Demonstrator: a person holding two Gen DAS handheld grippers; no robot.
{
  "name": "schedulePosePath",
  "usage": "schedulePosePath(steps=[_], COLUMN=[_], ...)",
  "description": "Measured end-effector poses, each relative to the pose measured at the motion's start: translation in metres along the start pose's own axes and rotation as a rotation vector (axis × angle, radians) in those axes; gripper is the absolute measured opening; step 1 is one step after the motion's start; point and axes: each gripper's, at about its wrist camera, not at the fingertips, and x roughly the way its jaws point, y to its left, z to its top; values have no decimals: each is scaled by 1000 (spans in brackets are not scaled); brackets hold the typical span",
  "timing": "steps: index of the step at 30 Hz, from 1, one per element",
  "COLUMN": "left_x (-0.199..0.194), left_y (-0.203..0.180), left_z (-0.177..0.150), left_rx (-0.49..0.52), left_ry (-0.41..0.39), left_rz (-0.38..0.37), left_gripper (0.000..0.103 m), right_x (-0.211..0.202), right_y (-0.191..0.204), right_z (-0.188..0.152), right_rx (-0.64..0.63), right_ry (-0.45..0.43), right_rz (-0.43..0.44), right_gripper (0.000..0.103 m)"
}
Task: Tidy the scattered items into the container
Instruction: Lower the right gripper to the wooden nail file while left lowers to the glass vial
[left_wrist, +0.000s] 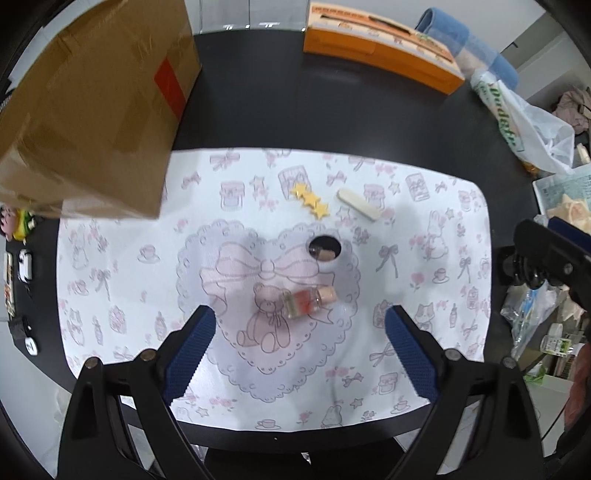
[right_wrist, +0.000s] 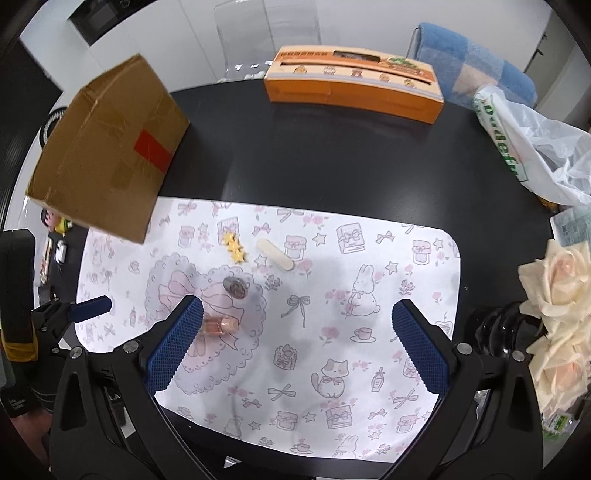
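- Across the black round surface (right_wrist: 332, 155) lies a white mat (right_wrist: 369, 295) printed with bows and bears, its far edge just short of open dark room that runs back to an orange carton (right_wrist: 351, 88).
- At the mat's far left corner stands a cardboard box (right_wrist: 107, 155), overlapping the mat edge.
- Left gripper (left_wrist: 299, 350) hovers with jaws spread wide, empty, over a small glass bottle (left_wrist: 308, 301) with a pink cap lying on its side on the heart print.
- Right gripper (right_wrist: 295, 347) has jaws spread wide too, holding nothing; its left pad sits just in front of that bottle in its own view.
- Beyond the bottle rests a small dark round piece (left_wrist: 324, 249).
- Farther back lie a pale stick (left_wrist: 360, 205) and yellow stars (left_wrist: 310, 199), near each other.
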Motion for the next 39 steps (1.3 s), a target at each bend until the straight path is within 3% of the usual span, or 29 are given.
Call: schedulePosePath(steps=[11,24,35,39], left_x=[57,114,133,134], left_y=[-2,14,11,10], left_z=[-14,-30,-28,-25], left_rx=[-86,-261,-271,-261], left_ry=[57,92,109,100], left_rz=[17,31,52,50], left_gripper=[92,92,92,92], right_x=[60,119,150,159], right_y=[-1,2,19,22], right_z=[6,15,13,12], right_rx=[-125,-298,-408,-430], right_ry=[102,178,212,227], right_rz=[36,45,69,65], right_gripper=[103,101,98,90])
